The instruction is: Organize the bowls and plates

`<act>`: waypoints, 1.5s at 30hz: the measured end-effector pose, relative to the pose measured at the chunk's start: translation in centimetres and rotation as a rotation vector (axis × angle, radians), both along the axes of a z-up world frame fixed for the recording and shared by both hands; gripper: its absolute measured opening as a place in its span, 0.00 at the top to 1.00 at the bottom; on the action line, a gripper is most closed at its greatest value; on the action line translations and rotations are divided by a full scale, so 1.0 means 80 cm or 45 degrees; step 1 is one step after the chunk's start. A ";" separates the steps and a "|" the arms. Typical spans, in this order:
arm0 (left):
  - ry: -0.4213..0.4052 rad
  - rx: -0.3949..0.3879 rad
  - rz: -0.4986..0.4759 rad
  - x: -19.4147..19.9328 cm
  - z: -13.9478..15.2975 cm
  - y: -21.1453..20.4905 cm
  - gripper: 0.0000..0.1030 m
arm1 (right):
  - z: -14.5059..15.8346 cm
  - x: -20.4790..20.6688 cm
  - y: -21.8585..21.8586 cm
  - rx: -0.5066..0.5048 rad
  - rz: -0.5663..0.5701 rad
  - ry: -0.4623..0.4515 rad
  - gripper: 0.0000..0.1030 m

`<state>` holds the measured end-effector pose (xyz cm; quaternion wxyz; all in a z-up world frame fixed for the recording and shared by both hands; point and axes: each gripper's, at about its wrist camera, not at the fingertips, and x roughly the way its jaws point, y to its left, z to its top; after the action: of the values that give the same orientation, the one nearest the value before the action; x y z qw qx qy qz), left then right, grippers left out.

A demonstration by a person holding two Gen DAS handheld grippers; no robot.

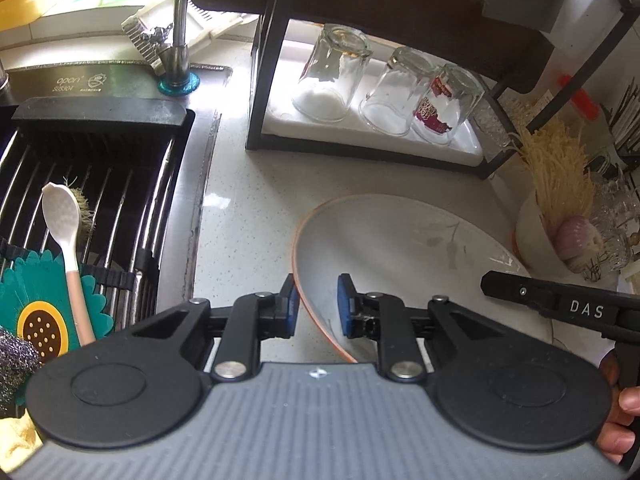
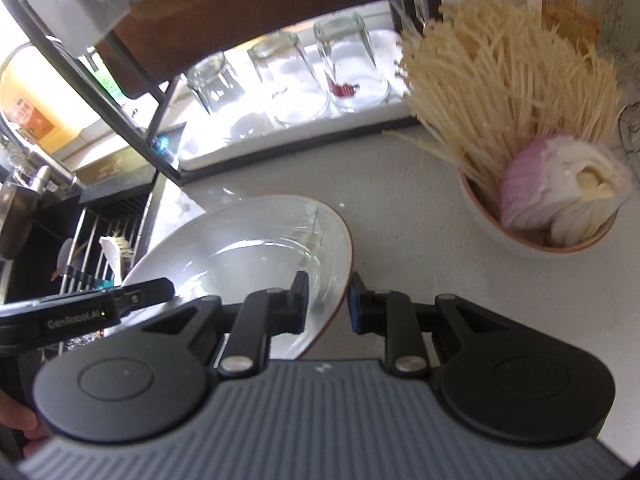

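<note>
Two grippers clamp one white plate [image 1: 400, 248] on a pale counter [image 1: 248, 200], each from an opposite edge. The left gripper [image 1: 318, 306] pinches the plate's left rim between its blue pads, and the right gripper [image 2: 329, 300] pinches the right rim the same way. The plate sits tilted, its brown-edged rim raised at the left gripper. Far of it, three glasses [image 1: 384, 84] stand upside down on a white tray [image 1: 460, 148] under a dark rack [image 1: 264, 60]. To the right, a bowl [image 2: 520, 232] holds enoki mushrooms [image 2: 500, 64] and a cut onion [image 2: 560, 192]. On the left, a sink [image 1: 200, 168] holds a slatted drainer [image 1: 100, 184] with a white spoon [image 1: 66, 220] on it.
</note>
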<state>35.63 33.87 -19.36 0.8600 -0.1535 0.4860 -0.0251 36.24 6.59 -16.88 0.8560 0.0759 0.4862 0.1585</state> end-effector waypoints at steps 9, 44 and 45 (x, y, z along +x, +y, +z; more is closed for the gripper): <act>-0.117 -0.029 -0.038 -0.014 0.059 -0.002 0.78 | 0.052 -0.030 -0.020 0.061 -0.050 -0.104 0.77; -0.146 0.020 -0.215 -0.136 0.103 -0.151 0.78 | 0.071 -0.181 -0.158 0.105 -0.204 -0.192 0.77; -0.131 0.022 -0.216 -0.139 0.097 -0.154 0.78 | 0.066 -0.182 -0.159 0.095 -0.197 -0.185 0.77</act>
<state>24.50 21.51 -11.61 0.8799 -0.1029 0.4527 -0.1015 21.64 -6.17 -11.59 0.8952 0.1335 0.4094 0.1150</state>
